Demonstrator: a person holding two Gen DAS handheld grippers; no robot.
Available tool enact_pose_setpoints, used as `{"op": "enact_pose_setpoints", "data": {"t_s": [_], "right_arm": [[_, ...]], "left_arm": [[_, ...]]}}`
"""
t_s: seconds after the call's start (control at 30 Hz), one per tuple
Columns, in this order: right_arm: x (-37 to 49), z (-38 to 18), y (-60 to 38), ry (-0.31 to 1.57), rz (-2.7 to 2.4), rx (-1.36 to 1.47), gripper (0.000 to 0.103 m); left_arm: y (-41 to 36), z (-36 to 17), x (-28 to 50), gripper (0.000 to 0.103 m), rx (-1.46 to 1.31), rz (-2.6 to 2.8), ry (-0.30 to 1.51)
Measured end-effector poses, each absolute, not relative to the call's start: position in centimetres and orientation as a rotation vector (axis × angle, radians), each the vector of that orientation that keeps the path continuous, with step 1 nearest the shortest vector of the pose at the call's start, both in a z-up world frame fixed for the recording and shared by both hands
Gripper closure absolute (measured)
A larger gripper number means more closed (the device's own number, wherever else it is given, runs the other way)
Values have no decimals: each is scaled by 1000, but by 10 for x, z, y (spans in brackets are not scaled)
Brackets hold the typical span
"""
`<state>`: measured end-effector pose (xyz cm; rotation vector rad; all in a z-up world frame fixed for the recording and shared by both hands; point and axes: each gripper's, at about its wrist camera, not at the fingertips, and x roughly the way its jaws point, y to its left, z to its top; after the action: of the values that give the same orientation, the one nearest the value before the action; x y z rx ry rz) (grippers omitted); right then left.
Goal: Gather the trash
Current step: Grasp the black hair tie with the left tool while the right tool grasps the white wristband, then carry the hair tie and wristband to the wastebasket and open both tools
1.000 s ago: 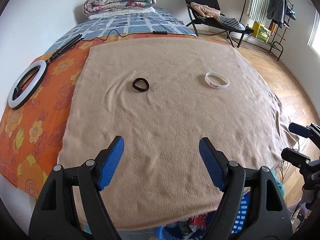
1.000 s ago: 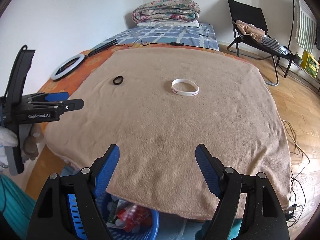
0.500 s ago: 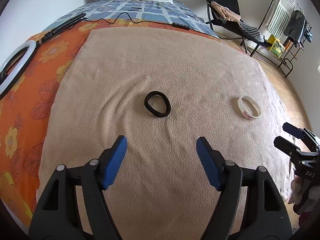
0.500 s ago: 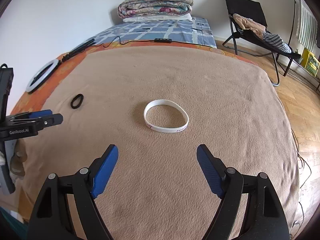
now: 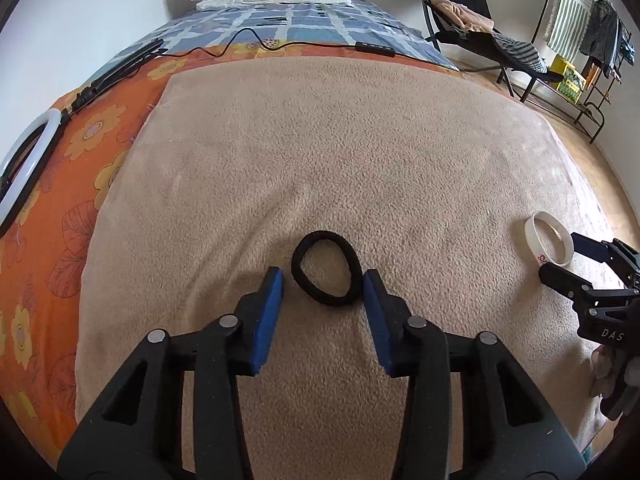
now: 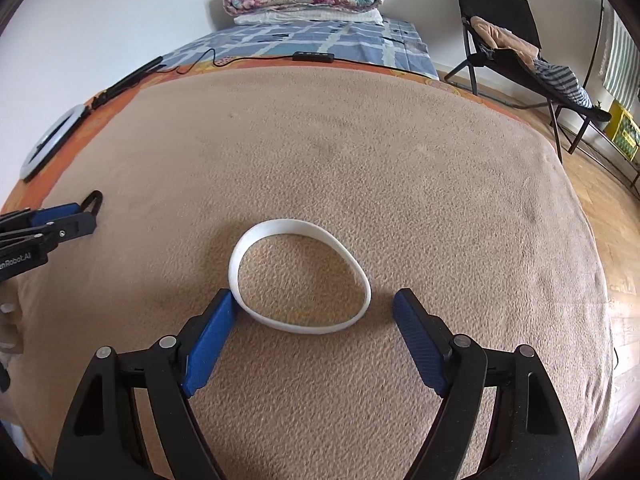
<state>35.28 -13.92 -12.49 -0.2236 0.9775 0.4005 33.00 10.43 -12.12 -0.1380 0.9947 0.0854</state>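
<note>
The left gripper [image 5: 323, 276] is wide apart around a soft black hair band [image 5: 326, 268] on the fuzzy tan blanket [image 5: 340, 152]; the right gripper [image 6: 316, 300] is apart around a smooth white wristband [image 6: 299, 282].

Hair tie [image 5: 326, 268] lies left of wristband [image 6: 299, 282] (both on blanket [image 5: 340, 152]).

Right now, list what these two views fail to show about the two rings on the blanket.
- Black hair tie: in the right wrist view, only a sliver shows behind the left gripper.
- White wristband: its red print is too small and partly covered by the right gripper in the left wrist view; unseen in the right wrist view.
- Contact: whether the right finger touches the hair tie is unclear.
</note>
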Motion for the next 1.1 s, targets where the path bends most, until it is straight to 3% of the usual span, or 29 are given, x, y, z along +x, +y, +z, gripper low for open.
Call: {"op": "enact_pose_setpoints", "data": {"t_s": [0.17, 0.23, 0.4, 0.43, 1.1], "right_arm": [[355, -124, -136, 969, 409, -222, 23], [353, -123, -135, 963, 422, -215, 32], [353, -118, -136, 955, 452, -181, 90], [354, -118, -137, 961, 460, -171, 93], [289, -54, -138, 861, 541, -181, 97]], "left_arm": [[110, -121, 333, 84, -146, 91, 977], [111, -121, 333, 92, -151, 90, 975], [111, -119, 331, 96, -145, 91, 972], [111, -119, 331, 96, -143, 91, 972], [97, -58, 269, 97, -171, 53, 881]]}}
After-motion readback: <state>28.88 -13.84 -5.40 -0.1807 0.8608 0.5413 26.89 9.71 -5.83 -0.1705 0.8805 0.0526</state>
